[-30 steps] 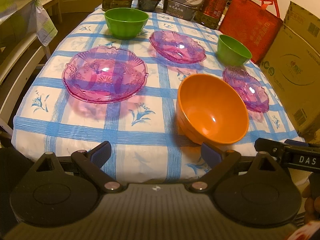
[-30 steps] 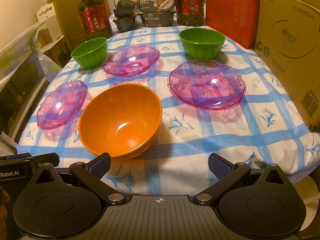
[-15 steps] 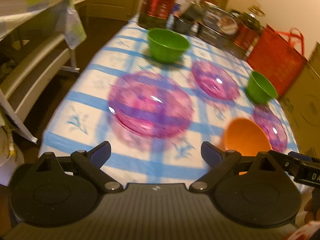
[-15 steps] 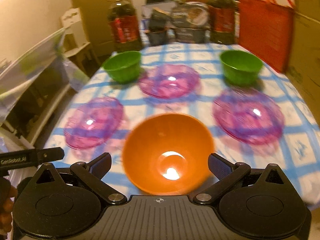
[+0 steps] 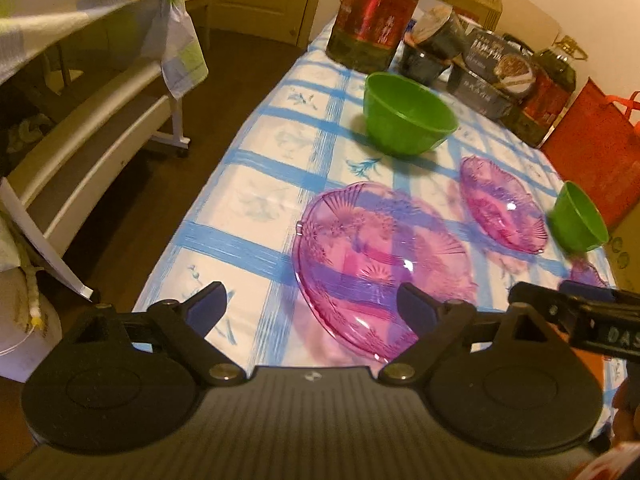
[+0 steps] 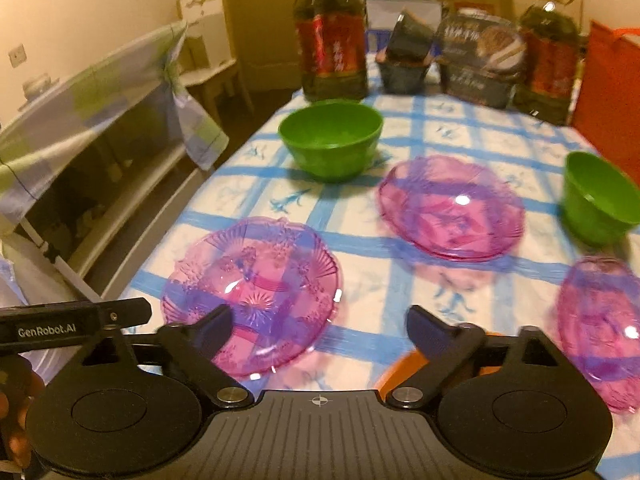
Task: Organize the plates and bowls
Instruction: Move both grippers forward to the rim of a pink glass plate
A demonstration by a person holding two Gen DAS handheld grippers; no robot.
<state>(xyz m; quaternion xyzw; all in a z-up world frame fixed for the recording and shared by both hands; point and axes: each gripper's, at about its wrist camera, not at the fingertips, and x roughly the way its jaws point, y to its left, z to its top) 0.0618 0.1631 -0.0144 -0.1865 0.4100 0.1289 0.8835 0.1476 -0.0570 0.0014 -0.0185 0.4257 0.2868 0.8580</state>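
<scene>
Now hovering over the worktop's (image 5: pixel 256 184) near edge: left gripper (image 5: pixel 312 304) and right gripper (image 6: pixel 318 326), both wide yet closing, nothing between the fingers. Nearest — a pink glass plate (image 5: pixel 376 264) by the near-left corner; beyond, two more pink plates (image 6: pixel 452 208) (image 6: pixel 600 328), two green bowls (image 6: pixel 332 136) (image 6: pixel 600 196). Orange bowl (image 6: pixel 404 366) mostly hidden below the right gripper.

Three pink glass plates: near left (image 6: pixel 252 296), centre (image 6: pixel 452 208), right edge (image 6: pixel 600 328). Two green bowls: far (image 6: pixel 332 138), right (image 6: pixel 600 196). One orange bowl (image 6: pixel 400 372), mostly hidden. Two large oil bottles: left (image 6: pixel 332 44), right (image 6: pixel 552 64). One red bag (image 6: pixel 612 92).
</scene>
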